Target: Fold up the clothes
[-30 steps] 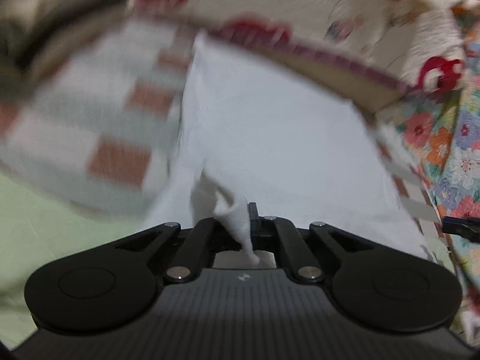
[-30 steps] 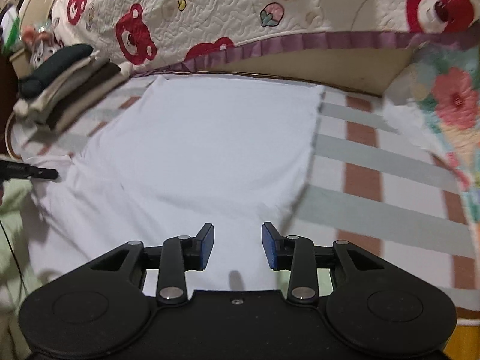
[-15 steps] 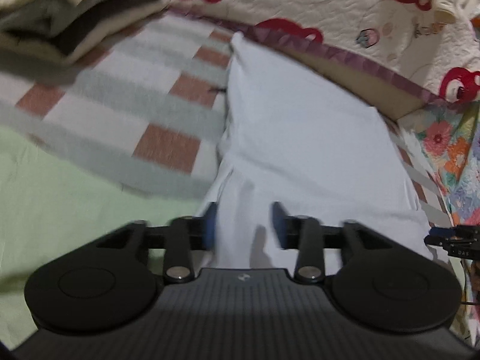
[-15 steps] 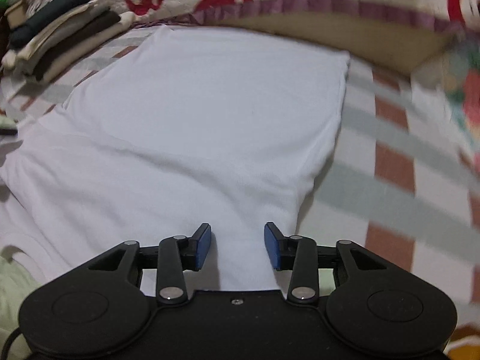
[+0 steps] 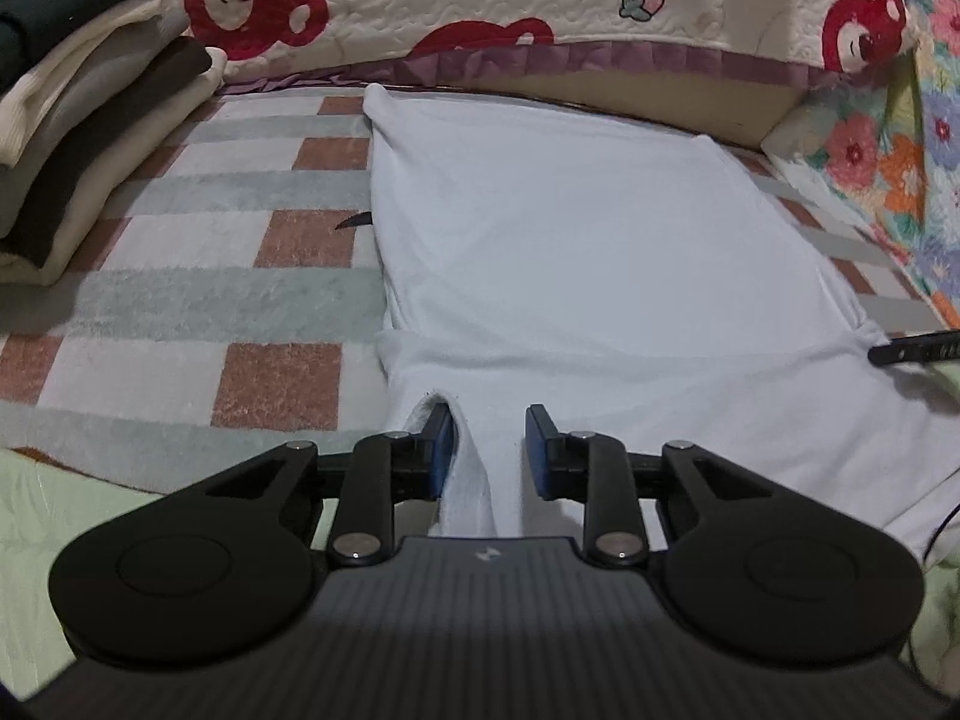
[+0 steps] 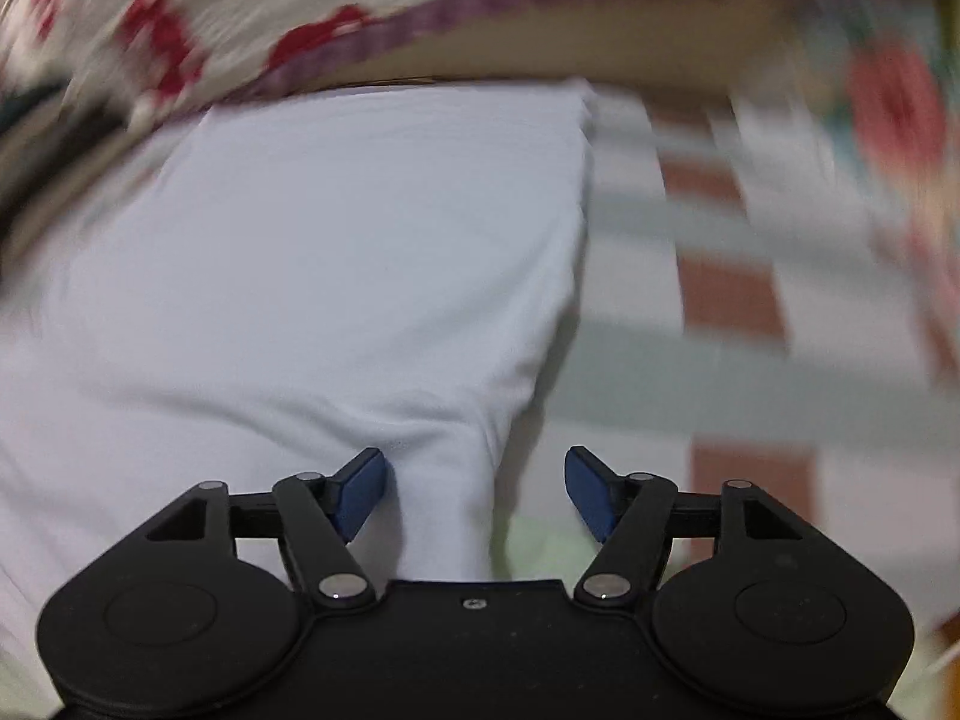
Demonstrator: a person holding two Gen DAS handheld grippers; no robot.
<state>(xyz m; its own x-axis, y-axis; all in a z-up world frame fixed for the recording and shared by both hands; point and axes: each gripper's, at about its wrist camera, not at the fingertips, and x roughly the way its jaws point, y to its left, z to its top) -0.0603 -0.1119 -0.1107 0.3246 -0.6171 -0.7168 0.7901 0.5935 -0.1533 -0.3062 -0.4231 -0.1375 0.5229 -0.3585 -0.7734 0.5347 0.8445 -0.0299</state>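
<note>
Left wrist: jaws apart astride white garment (image 5: 600, 252)

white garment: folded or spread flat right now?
Partly folded: the white garment lies as a neat rectangle with doubled side edges on the checked blanket.

The right wrist view is smeared: the quilt (image 6: 252, 18) and checked blanket (image 6: 750, 276) blur. The folded pile (image 5: 72, 120) runs off the left edge.
</note>
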